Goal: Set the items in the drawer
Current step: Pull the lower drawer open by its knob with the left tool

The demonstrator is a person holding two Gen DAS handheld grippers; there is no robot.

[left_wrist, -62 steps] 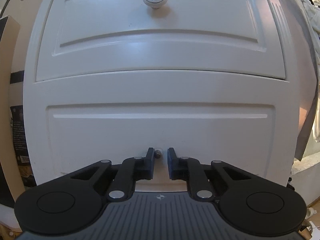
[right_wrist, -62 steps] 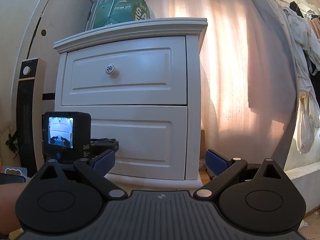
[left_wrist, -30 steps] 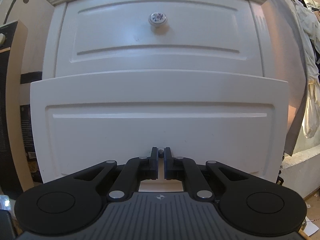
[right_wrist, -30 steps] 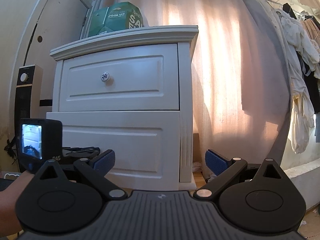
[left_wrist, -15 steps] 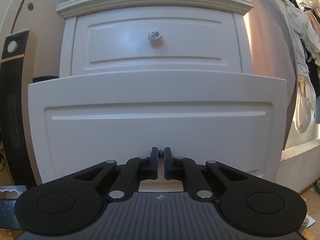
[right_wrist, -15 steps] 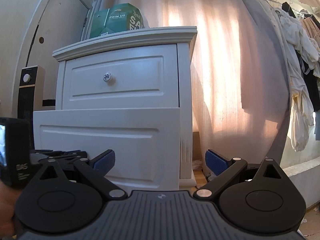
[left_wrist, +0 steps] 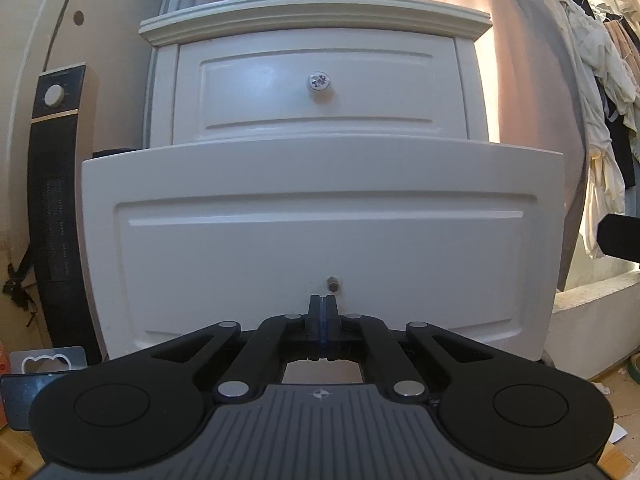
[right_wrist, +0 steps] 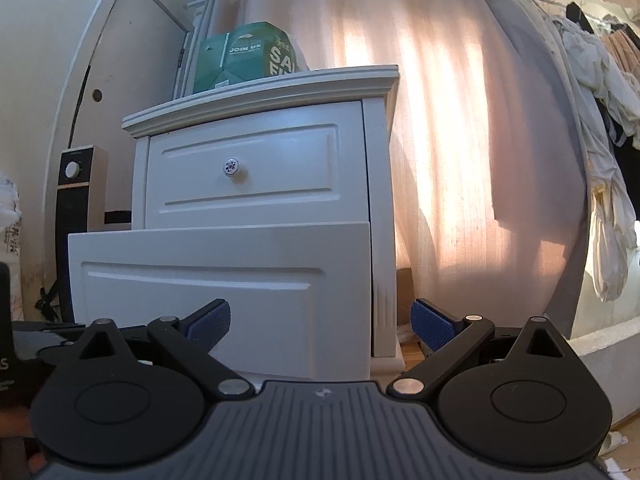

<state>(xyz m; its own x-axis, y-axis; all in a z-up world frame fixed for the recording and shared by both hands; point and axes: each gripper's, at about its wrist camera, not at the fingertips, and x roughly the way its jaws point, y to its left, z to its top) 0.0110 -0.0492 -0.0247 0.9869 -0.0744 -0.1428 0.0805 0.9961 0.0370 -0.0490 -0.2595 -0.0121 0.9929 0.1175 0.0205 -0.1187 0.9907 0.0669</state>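
The jaws of the left gripper [left_wrist: 324,307] were pressed tight together with nothing between them. They were seen just below the small metal stub [left_wrist: 332,283] on the front of the bottom drawer [left_wrist: 320,248], apart from it. The jaws of the right gripper [right_wrist: 320,322] were spread wide and nothing was held in them. The right gripper was kept in front of the right end of the bottom drawer, not touching it.

The bottom drawer was pulled out from the white nightstand [right_wrist: 380,208], so its front stood forward of the top drawer [left_wrist: 320,84]. The inside of the bottom drawer could not be seen. The top drawer was pushed in flat, and a round flowered knob [left_wrist: 319,80] was seen in its middle. A green box [right_wrist: 244,56] was set on top of the nightstand. A tall black heater [left_wrist: 60,184] was stood to the left of the nightstand. A pink curtain [right_wrist: 460,140] was hung to the right of the nightstand, and pale clothes [right_wrist: 600,92] were hung further right of it.
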